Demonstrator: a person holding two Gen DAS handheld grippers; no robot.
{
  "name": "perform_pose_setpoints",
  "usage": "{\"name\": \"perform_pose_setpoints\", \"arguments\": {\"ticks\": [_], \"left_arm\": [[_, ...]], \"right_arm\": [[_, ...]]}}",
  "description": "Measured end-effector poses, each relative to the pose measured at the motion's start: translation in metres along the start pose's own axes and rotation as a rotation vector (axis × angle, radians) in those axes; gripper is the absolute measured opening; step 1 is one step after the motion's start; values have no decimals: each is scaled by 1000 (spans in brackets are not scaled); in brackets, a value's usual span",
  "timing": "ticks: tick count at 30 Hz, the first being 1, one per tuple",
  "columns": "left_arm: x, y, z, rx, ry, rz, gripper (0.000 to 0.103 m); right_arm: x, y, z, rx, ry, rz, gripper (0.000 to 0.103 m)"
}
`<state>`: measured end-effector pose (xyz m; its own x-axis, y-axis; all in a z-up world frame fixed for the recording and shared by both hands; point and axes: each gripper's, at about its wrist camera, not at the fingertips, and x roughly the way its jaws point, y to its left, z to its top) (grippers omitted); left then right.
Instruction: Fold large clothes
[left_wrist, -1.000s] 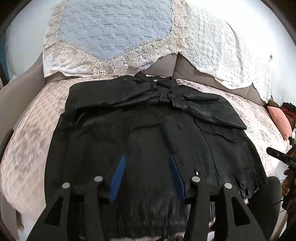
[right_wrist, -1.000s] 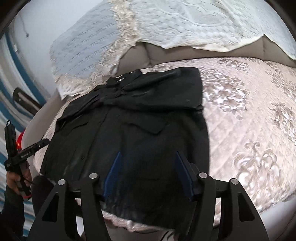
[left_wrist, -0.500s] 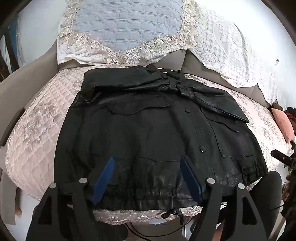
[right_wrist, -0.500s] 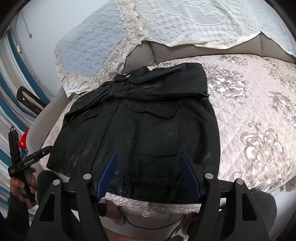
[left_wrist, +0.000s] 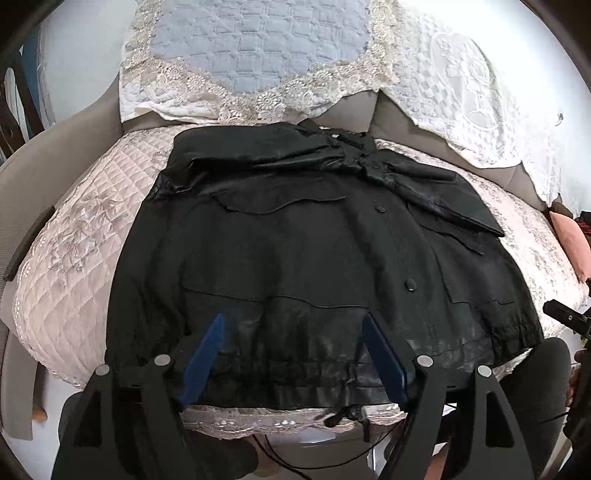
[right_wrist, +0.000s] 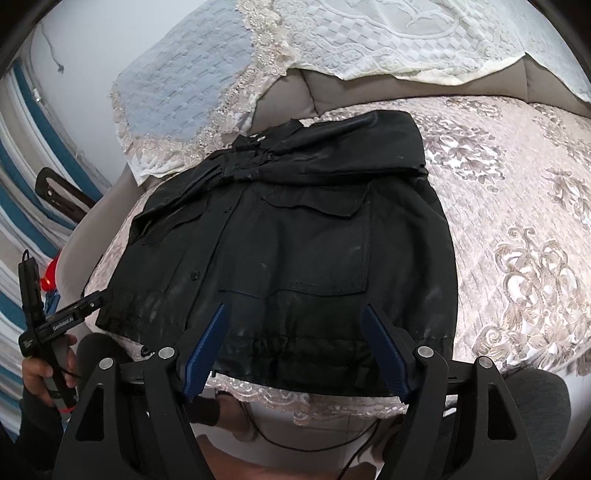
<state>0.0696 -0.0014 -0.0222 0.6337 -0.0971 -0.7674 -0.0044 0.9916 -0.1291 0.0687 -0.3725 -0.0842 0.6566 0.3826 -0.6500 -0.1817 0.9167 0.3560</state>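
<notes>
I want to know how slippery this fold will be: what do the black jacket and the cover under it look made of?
Jacket: probably leather or faux leather, shown by its dull sheen and stiff creases. Cover: quilted satin-like fabric with a lace edge, glossy, likely smooth.

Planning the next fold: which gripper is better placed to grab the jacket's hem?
Neither clearly: the left gripper and right gripper both hover open over the black jacket's hem, one toward each side.
</notes>
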Motion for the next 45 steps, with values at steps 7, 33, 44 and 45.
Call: {"name": "perform_pose_setpoints", "arguments": {"ticks": [7, 33, 44, 45], "left_arm": [[10, 28, 6, -46, -1, 63, 79], [31, 132, -18, -272, 84, 169, 80], [30, 113, -27, -261, 81, 86, 81], [31, 113, -27, -264, 80, 87, 81]], "right_arm": [[5, -20, 6, 36, 1, -48, 75], [20, -89, -14, 240, 97, -12, 75], [29, -74, -16, 240, 142, 65, 73], [30, -74, -15, 243, 138, 61, 71]]}}
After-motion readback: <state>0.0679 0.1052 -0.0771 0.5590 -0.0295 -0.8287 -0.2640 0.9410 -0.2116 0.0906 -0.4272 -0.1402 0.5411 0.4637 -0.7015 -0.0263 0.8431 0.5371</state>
